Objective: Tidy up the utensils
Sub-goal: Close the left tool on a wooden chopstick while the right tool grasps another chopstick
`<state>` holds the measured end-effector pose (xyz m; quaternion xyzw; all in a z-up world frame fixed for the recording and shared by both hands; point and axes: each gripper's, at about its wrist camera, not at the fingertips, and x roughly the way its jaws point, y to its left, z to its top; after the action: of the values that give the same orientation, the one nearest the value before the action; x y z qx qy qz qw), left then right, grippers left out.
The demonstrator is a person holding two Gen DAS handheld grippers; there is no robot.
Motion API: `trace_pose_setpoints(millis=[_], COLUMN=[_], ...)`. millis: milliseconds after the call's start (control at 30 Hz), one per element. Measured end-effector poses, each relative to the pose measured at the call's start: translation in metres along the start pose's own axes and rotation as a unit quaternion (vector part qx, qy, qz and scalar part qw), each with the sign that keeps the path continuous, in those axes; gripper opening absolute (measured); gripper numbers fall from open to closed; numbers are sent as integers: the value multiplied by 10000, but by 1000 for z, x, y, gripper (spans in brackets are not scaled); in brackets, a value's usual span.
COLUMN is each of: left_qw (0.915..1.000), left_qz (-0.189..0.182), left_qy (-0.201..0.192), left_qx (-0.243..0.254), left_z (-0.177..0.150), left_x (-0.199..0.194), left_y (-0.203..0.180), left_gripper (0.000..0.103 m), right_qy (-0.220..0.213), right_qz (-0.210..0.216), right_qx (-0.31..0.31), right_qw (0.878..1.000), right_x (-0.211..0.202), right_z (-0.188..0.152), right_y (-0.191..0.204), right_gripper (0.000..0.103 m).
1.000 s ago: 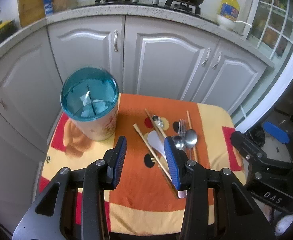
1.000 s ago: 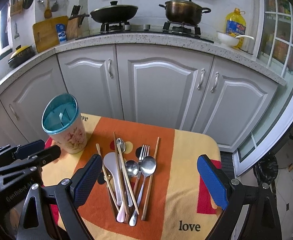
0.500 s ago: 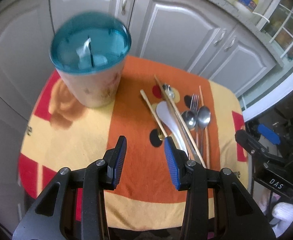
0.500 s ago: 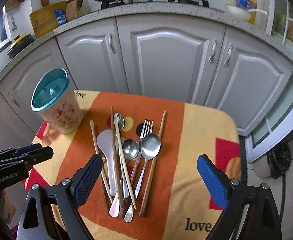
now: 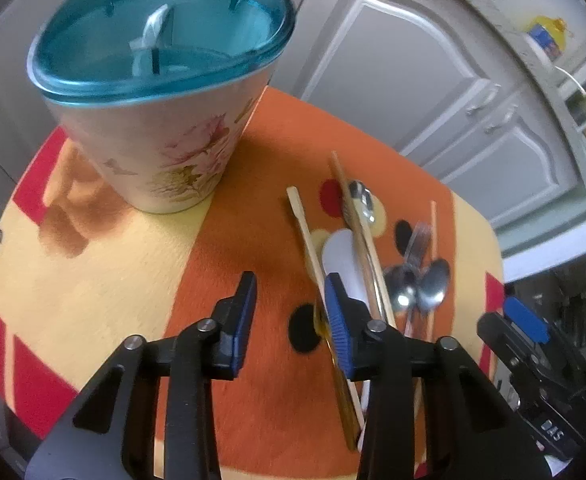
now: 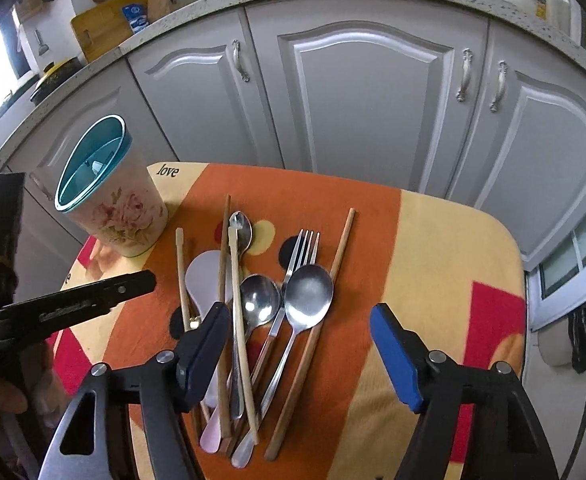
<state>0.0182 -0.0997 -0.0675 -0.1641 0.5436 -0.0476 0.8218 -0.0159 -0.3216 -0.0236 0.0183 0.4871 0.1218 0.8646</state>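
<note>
Lower now than a second ago, the left hand-held gripper [image 5: 289, 292] and right hand-held gripper [image 6: 299, 326] hang over the bench [image 6: 453, 248], both unclenched and empty, jaws just narrowed. Below them the utensils [image 6: 261, 308] lie bunched on the cloth, the teal-lidded holder [image 5: 161, 80] standing left of them.

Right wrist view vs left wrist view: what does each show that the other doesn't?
Only the right wrist view: the fork sharp and whole, the cutting board on the counter, and the word "love" on the cloth.

Only the left wrist view: straight down into the teal-rimmed holder, showing its inner divider.

Both: holder, cloth, chopsticks, white spoon, two metal spoons, cabinets, and each gripper, left gripper and right gripper, with empty jaws that have just been closing.
</note>
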Motion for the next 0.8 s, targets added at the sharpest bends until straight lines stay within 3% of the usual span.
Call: trace_pose_setpoints(millis=[333,500,600,633,800], left_qw=[9993,9987,9984,9983,9983], left_qz=[164,172,196,201,256], left_qy=[-103,-121,-120,-106,-137], left_qx=[-321,-456,-511,-535,-515], left_z=[18,25,30,31,28], left_x=[27,37,43,44,47], left_y=[-2,-5,-6,-6,-8], left_gripper=[31,31,30,29,17], right_qy=[227,374,450,483,608], right_qz=[218,407,304,279,283], right_qx=[164,511,561,544,517], right_qw=[9994,9972,9969,9970,9964], right_x=[32,53,67,71,90], right_z=[22,35,42,44,58], right_y=[-27,-46,-51,-52,-54], right_gripper=[70,57,49,42,32])
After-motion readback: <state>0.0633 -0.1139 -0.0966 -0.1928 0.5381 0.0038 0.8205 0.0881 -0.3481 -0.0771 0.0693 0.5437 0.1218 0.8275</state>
